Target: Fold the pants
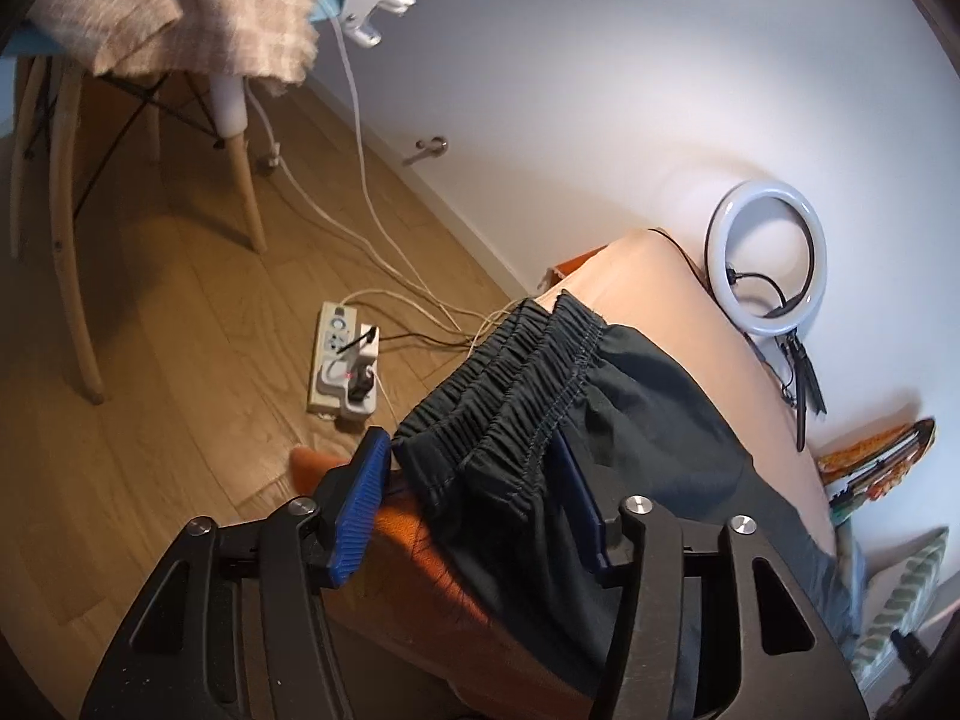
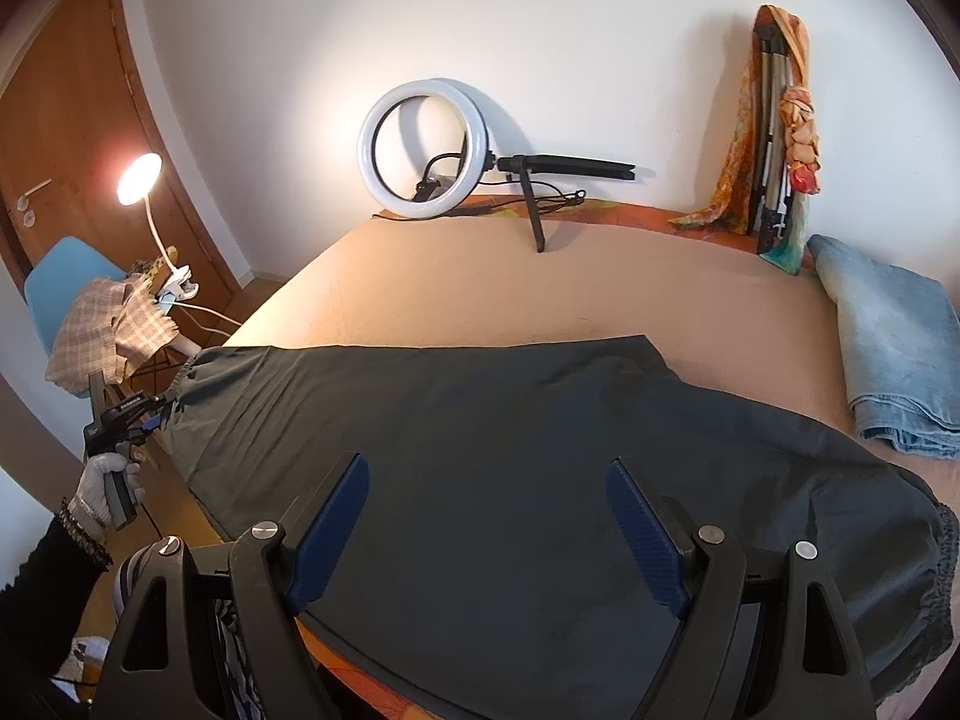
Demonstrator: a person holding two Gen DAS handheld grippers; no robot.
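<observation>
Dark grey pants point(image 2: 510, 438) lie spread flat across the peach bed point(image 2: 540, 288). Their gathered elastic waistband point(image 1: 510, 372) hangs over the bed's left edge. My left gripper point(image 1: 474, 504) is open, its blue fingers point(image 1: 360, 510) either side of the waistband, the right finger partly under the cloth. It also shows in the right wrist view point(image 2: 141, 414), held by a gloved hand at the pants' left end. My right gripper point(image 2: 486, 534) is open and empty, hovering over the pants' near edge. A ruffled hem point(image 2: 936, 588) lies at the right.
A ring light point(image 2: 423, 150) on a small tripod stands at the bed's far edge by the wall. Folded blue jeans point(image 2: 894, 360) lie at the right. A power strip point(image 1: 342, 360) with cables is on the wooden floor. A chair with a checked cloth point(image 1: 198, 18) stands left.
</observation>
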